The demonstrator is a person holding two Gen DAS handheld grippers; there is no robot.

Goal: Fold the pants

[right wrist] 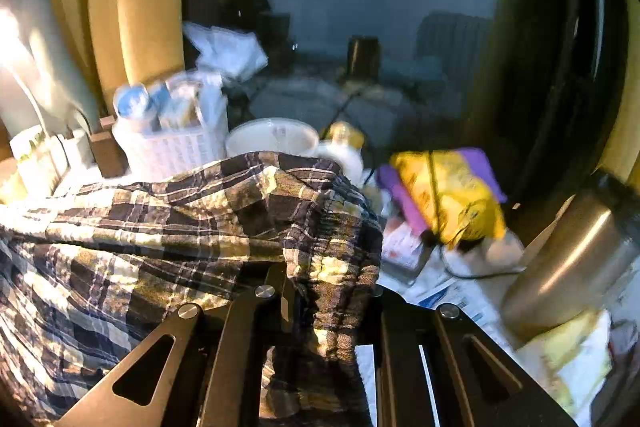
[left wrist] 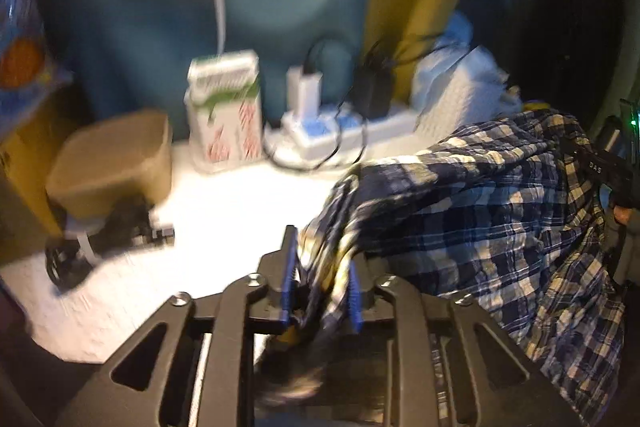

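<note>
Black linkage arms of the left gripper (left wrist: 322, 291) fill the bottom of its view, the blue-padded fingers (left wrist: 289, 287) clamped on a bunched edge of the navy, cream and yellow plaid cotton pants (left wrist: 480, 211). From that pinch the cloth runs up and rightward in a sagging, wrinkled span, lifted clear of the white tabletop (left wrist: 224, 211). In the right wrist view the right gripper (right wrist: 320, 291) is draped by the same fabric; a fold hangs between its fingers, which appear closed on it, though the tips are hidden.

Judging by the deep creases and limp drape, the pants are light, thin and wholly soft, not slippery. They will hold no shape, so I would grip them at hems or waistband, at matching corners, and keep the span taut while laying it down.

Behind stand a white and green carton (left wrist: 224, 107), a white power strip (left wrist: 344, 131) with plugged adapters, a brown cardboard box (left wrist: 112, 163), a white woven basket (right wrist: 172, 143), a yellow and purple snack bag (right wrist: 448, 191) and a steel tumbler (right wrist: 572, 255).

Motion blur leaves the carton and bag print unreadable. Small white letters on a dark strap at the right edge of the left view may read "DAS".
</note>
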